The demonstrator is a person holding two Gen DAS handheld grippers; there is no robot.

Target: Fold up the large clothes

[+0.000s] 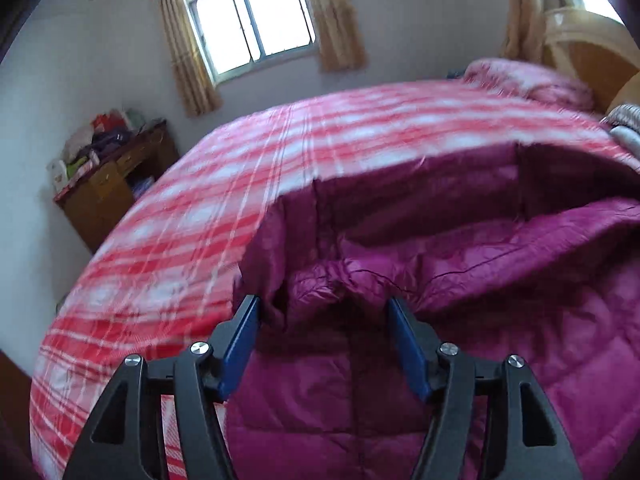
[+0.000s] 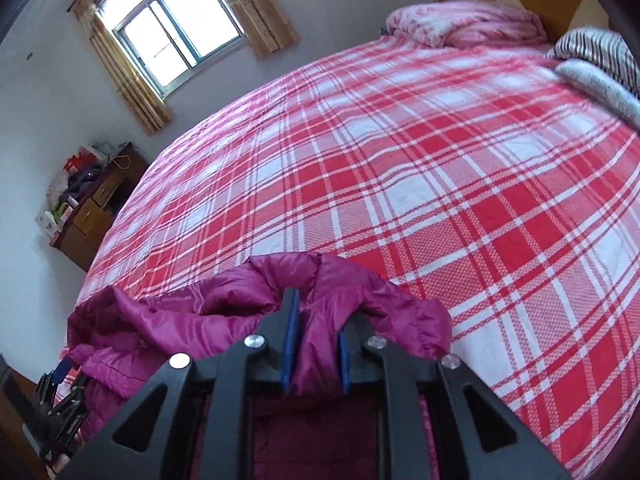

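Observation:
A magenta quilted puffer jacket [image 1: 460,320] lies on the near part of the bed, its upper edge folded over toward me. My left gripper [image 1: 323,301] stands open over that edge; a bunched fold sits between the blue pads [image 1: 240,348] and neither pad presses on it. In the right wrist view the jacket [image 2: 168,328] fills the lower left. My right gripper [image 2: 320,308] is nearly closed on a fold of it, which fills the narrow gap between its pads [image 2: 289,340]. The left gripper [image 2: 66,380] shows small at the far lower left.
A red and white plaid bedspread [image 2: 440,184] covers the wide bed. A pink quilt [image 2: 460,24] and striped bedding [image 2: 596,56] are piled by the wooden headboard [image 2: 560,4]. A cluttered wooden cabinet [image 2: 92,208] stands by the wall below a curtained window [image 2: 176,28].

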